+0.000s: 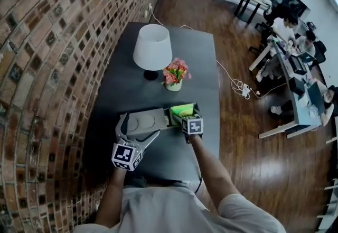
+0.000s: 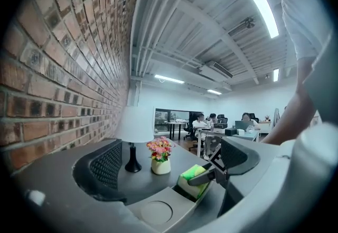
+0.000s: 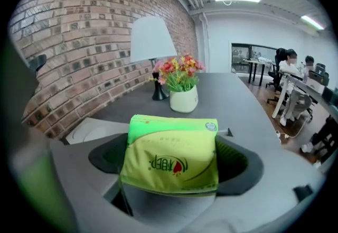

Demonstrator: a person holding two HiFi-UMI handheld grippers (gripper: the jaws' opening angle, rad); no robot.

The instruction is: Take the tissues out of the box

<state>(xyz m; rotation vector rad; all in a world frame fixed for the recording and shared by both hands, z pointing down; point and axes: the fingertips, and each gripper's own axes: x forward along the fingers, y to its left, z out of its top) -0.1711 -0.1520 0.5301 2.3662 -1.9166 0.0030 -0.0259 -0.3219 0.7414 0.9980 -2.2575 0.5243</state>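
A long grey box (image 1: 141, 121) lies on the dark table (image 1: 158, 158), open at its right end. A green tissue pack (image 1: 182, 109) stands up out of that opening. My right gripper (image 1: 186, 117) is at the pack. In the right gripper view the pack (image 3: 171, 155) fills the gap between the two pads, and my right gripper (image 3: 174, 159) is shut on its sides. My left gripper (image 1: 138, 130) hovers at the box's near left side. In the left gripper view my left gripper (image 2: 171, 160) stands wide open above the box (image 2: 158, 211), clear of the pack (image 2: 196, 180).
A white-shaded lamp (image 1: 152, 47) and a small pot of flowers (image 1: 174, 76) stand behind the box. A brick wall (image 1: 47, 68) runs along the table's left side. To the right are wooden floor, a cable (image 1: 232, 81) and people at desks (image 1: 296, 63).
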